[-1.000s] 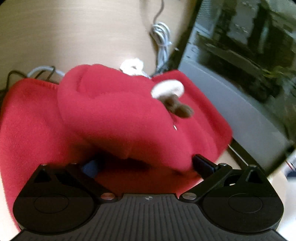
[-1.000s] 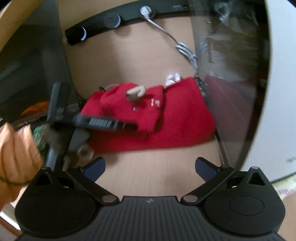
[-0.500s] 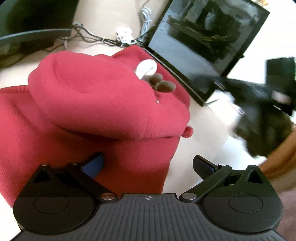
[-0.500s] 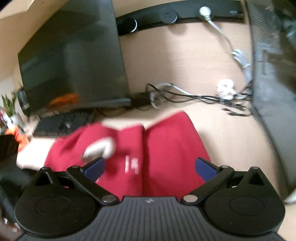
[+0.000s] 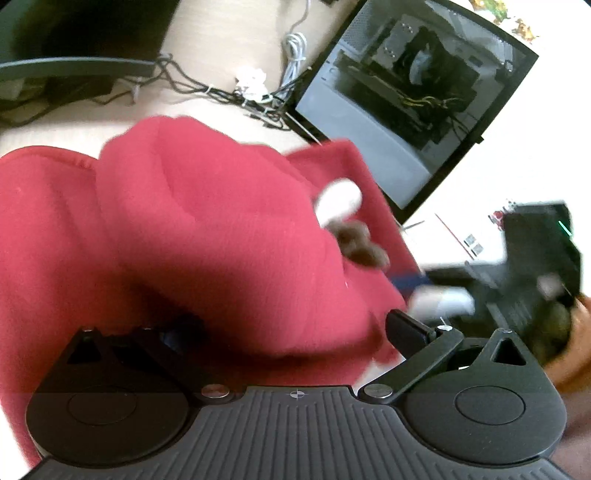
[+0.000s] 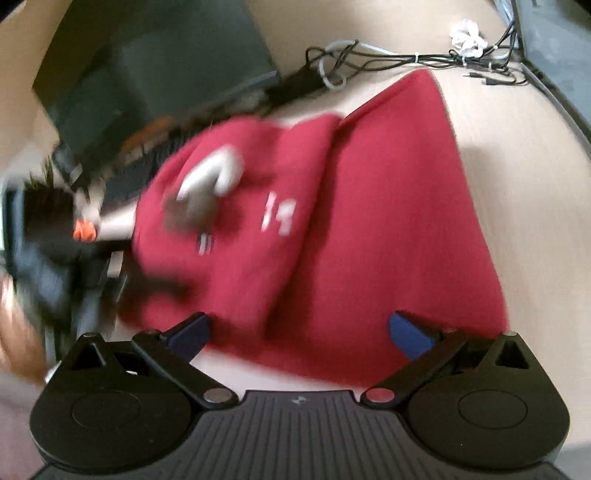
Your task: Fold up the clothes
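Mid-fold: both my left tongs [image 5: 284, 328] and right tongs [image 6: 299, 328] gape wide, empty, over the red hoodie [image 6: 388, 221]; next, grip its lower-frame hem.

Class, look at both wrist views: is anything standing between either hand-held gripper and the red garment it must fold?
Nothing visible does. The red garment lies directly ahead of the open right hand-held gripper, and the open left hand-held gripper already has red fabric between its fingers. The cables lie beyond the garment.

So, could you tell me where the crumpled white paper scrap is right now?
The crumpled white paper scrap lies at the right wrist view's top right, among black cables just beyond the red fleece garment.
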Available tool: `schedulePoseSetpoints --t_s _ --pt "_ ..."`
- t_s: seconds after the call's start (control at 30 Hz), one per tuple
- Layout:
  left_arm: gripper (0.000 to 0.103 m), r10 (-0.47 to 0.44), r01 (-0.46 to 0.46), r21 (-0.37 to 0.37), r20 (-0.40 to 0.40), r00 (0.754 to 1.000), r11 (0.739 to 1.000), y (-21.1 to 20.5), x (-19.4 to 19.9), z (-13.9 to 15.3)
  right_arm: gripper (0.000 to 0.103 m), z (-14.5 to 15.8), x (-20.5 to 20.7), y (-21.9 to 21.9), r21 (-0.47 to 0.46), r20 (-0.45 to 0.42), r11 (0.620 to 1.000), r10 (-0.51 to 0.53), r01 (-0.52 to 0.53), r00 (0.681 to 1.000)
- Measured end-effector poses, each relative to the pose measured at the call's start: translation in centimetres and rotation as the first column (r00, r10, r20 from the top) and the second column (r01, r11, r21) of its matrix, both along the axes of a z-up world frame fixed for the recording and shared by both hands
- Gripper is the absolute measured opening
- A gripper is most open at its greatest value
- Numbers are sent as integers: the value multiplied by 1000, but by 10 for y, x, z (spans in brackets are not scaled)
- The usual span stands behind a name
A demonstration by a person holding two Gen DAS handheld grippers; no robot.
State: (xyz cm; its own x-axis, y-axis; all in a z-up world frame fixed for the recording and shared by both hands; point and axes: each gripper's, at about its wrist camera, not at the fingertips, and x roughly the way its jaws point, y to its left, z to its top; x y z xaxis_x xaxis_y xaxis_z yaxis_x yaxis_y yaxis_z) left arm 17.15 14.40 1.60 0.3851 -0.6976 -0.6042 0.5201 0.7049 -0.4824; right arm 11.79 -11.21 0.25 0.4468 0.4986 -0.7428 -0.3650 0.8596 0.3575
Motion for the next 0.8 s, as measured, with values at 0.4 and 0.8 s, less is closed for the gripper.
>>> schedulePoseSetpoints --t_s 0.4,0.8 --pt "103 247 -237 -136 60 967 962 45 -7 47 103 27 -10 73 -470 277 845 416 -256 866" --pt "103 487 -483 -78 48 872 872 75 -26 36 103 122 101 34 -259 617 948 13 187 787"
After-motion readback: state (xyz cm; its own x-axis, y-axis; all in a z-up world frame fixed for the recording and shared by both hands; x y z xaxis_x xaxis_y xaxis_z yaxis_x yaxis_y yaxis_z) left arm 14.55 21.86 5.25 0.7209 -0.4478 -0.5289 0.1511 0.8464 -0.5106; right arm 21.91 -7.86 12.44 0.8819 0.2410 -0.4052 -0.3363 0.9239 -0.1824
